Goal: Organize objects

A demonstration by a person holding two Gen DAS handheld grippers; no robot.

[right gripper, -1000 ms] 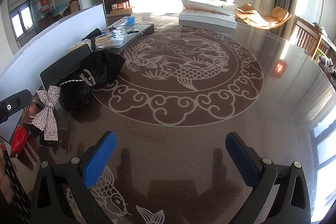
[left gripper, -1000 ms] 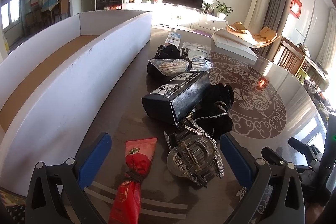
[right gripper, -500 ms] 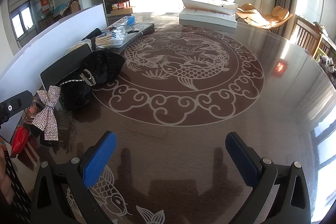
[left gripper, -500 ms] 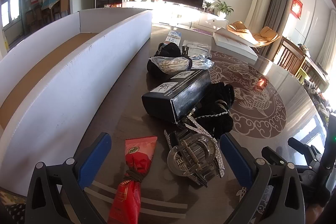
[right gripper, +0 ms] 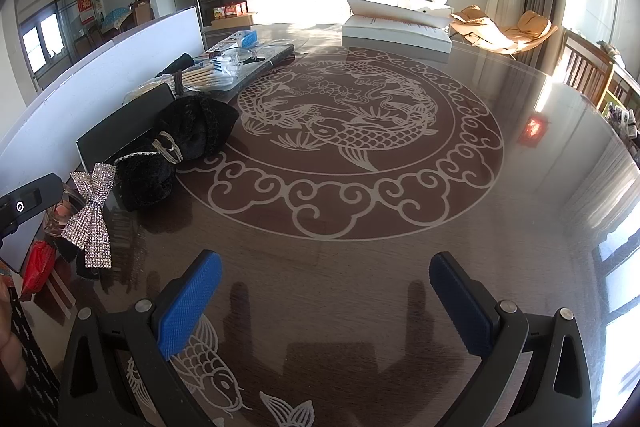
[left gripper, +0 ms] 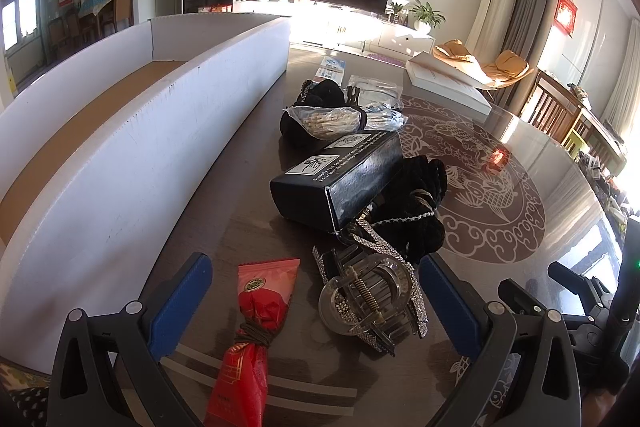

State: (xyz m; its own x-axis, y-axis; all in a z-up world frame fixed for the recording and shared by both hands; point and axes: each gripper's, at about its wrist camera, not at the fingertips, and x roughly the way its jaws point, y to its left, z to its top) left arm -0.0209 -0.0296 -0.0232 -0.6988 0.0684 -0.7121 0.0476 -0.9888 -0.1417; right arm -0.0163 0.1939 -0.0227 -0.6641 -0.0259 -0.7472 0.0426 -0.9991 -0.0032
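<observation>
My left gripper (left gripper: 316,301) hangs open just above the dark table, its blue pads either side of a red candy packet (left gripper: 256,327) and a rhinestone hair clip (left gripper: 370,301). Beyond them lie a black box (left gripper: 340,179), a black velvet hair accessory (left gripper: 416,207) and a bagged bundle (left gripper: 328,119). A long white cardboard box (left gripper: 132,131) with a brown floor runs along the left. My right gripper (right gripper: 326,301) is open over bare patterned tabletop. The rhinestone bow (right gripper: 90,211), black velvet piece (right gripper: 184,143) and red packet (right gripper: 38,267) sit to its left.
A flat white box (right gripper: 396,27) lies at the table's far side. Plastic-wrapped items (right gripper: 240,57) crowd the back left. A hand (right gripper: 10,339) shows at the right wrist view's left edge. The other gripper's body (left gripper: 592,311) sits at the left wrist view's right.
</observation>
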